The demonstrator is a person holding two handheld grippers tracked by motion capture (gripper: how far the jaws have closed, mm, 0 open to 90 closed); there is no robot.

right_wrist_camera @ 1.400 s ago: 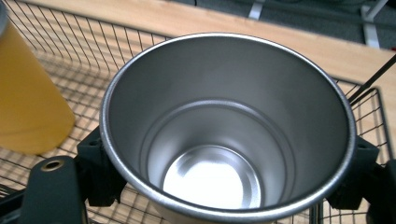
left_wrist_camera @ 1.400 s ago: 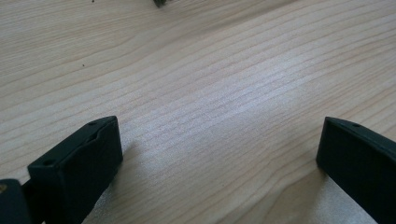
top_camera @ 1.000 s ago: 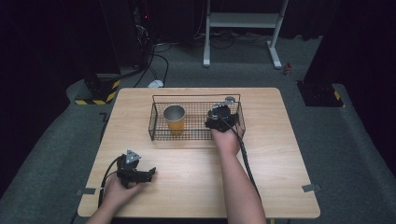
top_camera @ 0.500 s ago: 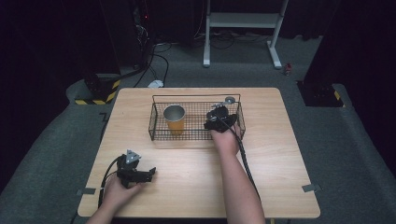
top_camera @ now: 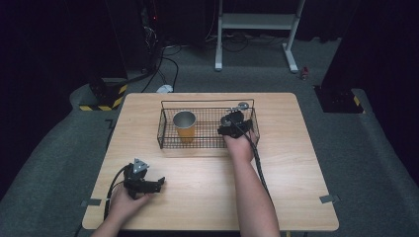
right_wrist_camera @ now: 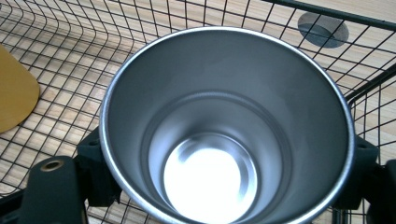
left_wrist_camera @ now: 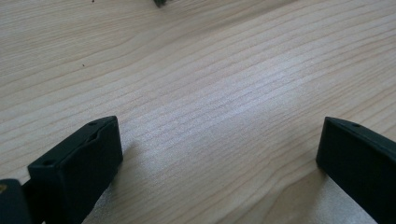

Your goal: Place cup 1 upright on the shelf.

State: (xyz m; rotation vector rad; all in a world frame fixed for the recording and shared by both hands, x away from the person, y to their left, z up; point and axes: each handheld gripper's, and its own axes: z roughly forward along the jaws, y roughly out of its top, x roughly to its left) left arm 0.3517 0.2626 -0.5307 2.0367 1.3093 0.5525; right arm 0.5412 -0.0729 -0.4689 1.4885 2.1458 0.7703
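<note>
The right gripper (top_camera: 232,123) has moved a little toward the near side of the basket (top_camera: 168,143) since a second ago, and the steel cup (right_wrist_camera: 224,126) has come with it. Back then the cup sat close to the far right corner of the basket; now it is nearer the middle of the right end. The left gripper (top_camera: 148,185) has not moved. The yellow cup (top_camera: 185,126) has stayed put in the left part of the basket too.

In the right gripper view the two black jaws press on both sides of the steel cup, so the right gripper is clamped on it. The cup stands upright, open end up, inside the basket.

In the left gripper view the jaws are spread wide with bare table (left_wrist_camera: 210,93) between them. This gripper rests near the front left of the table, well apart from the basket.

From the high view the steel cup is mostly hidden under the right gripper and the hand (top_camera: 240,145). I cannot tell if the cup's bottom touches the basket floor. In the right gripper view the yellow cup is cut off at the left edge. A small grey round thing (right_wrist_camera: 323,29) lies on the table just past the basket; I cannot tell what it is
</note>
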